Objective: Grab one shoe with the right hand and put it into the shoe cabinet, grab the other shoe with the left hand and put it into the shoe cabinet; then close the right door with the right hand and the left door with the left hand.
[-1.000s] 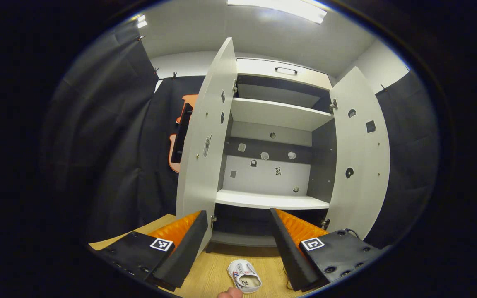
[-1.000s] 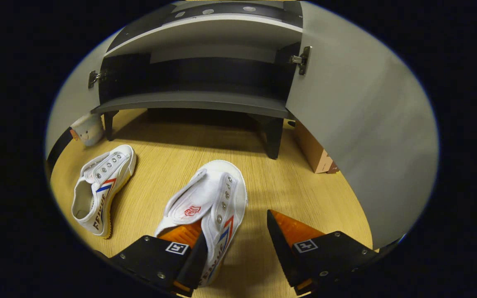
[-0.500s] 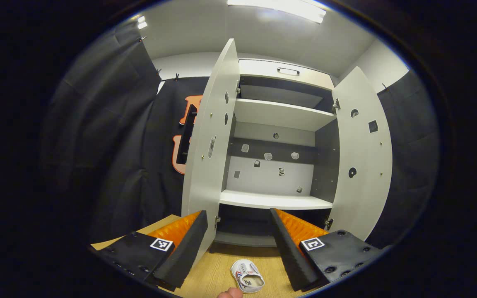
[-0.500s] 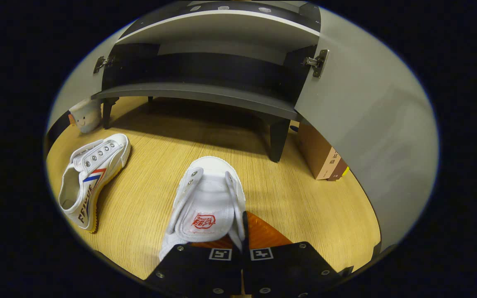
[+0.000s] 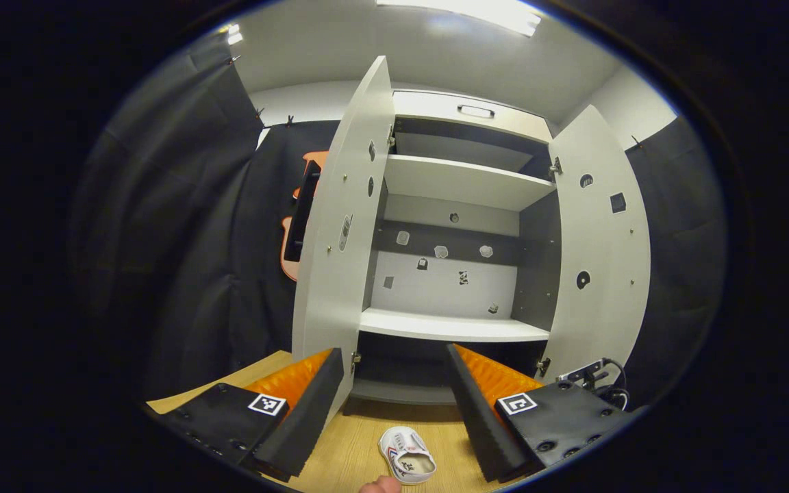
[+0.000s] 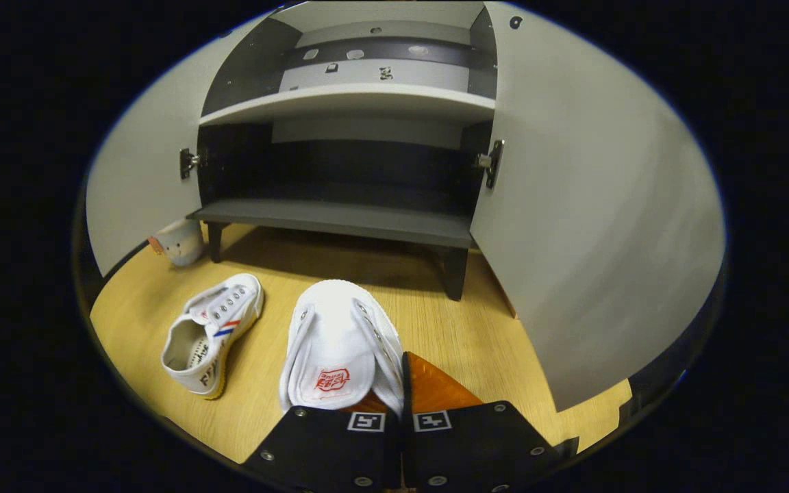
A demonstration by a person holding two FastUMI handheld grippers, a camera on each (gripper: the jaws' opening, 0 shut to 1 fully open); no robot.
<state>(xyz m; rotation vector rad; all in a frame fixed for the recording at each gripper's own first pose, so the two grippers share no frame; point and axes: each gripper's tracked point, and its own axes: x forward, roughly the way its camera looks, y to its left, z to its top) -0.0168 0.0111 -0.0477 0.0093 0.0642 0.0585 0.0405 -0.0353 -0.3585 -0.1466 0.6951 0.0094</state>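
Note:
In the right gripper view my right gripper (image 6: 398, 394) is shut on the side wall of a white canvas shoe (image 6: 340, 342), held off the floor with its toe toward the shoe cabinet (image 6: 340, 222). A second white shoe (image 6: 213, 333) with red and blue stripes lies on the wooden floor to the left. Both cabinet doors stand open: the left door (image 6: 138, 188) and the right door (image 6: 586, 226). In the left gripper view my left gripper (image 5: 394, 390) is open and held high, facing the open cabinet (image 5: 453, 325), with the floor shoe (image 5: 407, 464) far below between its fingers.
A small white plush toy (image 6: 179, 241) sits on the floor by the cabinet's left leg. The cabinet has a dark bottom shelf (image 6: 340, 220) and pale shelves above (image 5: 453, 329). Black cloth walls stand on both sides. A cable and plug (image 5: 590, 375) show near the right door's foot.
My right gripper closed on the white shoe, then raised it and pulled back, so more of the cabinet shows. The left gripper shifted only slightly.

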